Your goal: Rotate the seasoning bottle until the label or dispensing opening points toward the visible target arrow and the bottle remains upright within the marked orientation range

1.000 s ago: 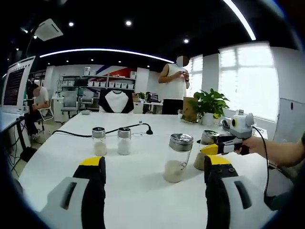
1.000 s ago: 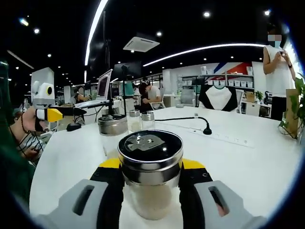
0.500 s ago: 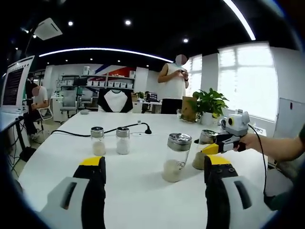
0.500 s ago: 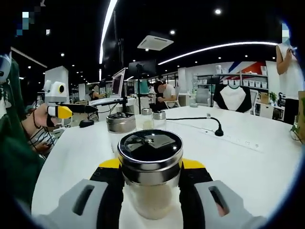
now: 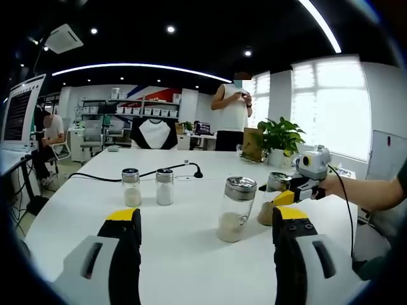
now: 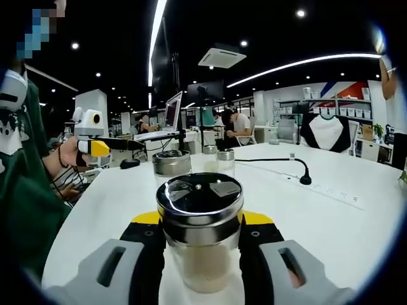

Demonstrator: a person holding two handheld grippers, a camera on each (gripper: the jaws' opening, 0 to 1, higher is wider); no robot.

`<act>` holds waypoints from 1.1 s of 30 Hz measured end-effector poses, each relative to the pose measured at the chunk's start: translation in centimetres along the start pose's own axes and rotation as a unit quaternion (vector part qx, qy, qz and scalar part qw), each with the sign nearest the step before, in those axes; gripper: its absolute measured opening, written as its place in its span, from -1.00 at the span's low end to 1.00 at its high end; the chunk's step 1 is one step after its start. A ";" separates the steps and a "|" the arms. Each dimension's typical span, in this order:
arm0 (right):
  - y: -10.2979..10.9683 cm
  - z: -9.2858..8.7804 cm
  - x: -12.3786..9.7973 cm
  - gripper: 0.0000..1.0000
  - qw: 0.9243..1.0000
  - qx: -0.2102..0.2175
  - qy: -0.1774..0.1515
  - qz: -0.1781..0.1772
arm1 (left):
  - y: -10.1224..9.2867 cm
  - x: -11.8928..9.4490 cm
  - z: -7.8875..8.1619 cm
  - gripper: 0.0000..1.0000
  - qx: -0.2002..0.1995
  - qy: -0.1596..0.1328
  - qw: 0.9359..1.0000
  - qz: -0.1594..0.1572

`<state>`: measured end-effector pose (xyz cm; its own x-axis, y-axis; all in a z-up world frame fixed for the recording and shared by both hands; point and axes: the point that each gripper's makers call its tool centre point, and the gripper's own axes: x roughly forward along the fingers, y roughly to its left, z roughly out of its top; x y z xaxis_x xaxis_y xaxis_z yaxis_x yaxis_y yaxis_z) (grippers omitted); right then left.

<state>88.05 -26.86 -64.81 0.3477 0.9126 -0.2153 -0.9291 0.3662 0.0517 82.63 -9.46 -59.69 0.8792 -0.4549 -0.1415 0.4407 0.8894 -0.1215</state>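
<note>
Gripping seasoning bottle (image 6: 200, 236) upright between right gripper (image 6: 201, 249) jaws, clamped on glass. Left gripper (image 5: 203, 223) wide open, empty; second bottle (image 5: 235, 208) ahead of it on table (image 5: 184, 254).

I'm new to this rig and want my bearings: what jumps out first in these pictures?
In the right gripper view, a seasoning bottle with a shiny metal cap stands between the jaws of the right hand-held gripper. In the left gripper view, a second bottle stands on the white table, two small shakers behind.
</note>
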 end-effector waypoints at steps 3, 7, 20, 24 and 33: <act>0.1 0.0 0.0 -0.13 1.000 0.000 -0.004 0.010 | -0.1 0.1 0.0 0.79 0.000 0.000 1.000 -0.002; 0.2 0.1 0.1 -0.13 1.000 0.001 -0.010 0.016 | -0.3 0.1 -0.1 0.79 0.000 0.001 1.000 -0.003; 0.5 0.1 0.3 -0.12 0.999 0.001 -0.016 0.032 | -0.3 0.1 -0.2 0.79 -0.002 0.003 1.000 -0.002; 0.6 0.1 0.3 -0.12 0.999 -0.005 -0.015 0.036 | -0.4 0.1 -0.3 0.79 -0.004 0.004 1.000 -0.003; 0.5 0.2 0.4 -0.12 0.999 0.001 -0.018 0.034 | -0.4 0.3 -0.1 0.80 -0.005 0.002 1.000 -0.003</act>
<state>87.70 -26.29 -64.70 0.2889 0.9411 -0.1757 -0.9502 0.3043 0.0673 82.68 -9.92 -59.75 0.8761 -0.4599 -0.1448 0.4435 0.8865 -0.1324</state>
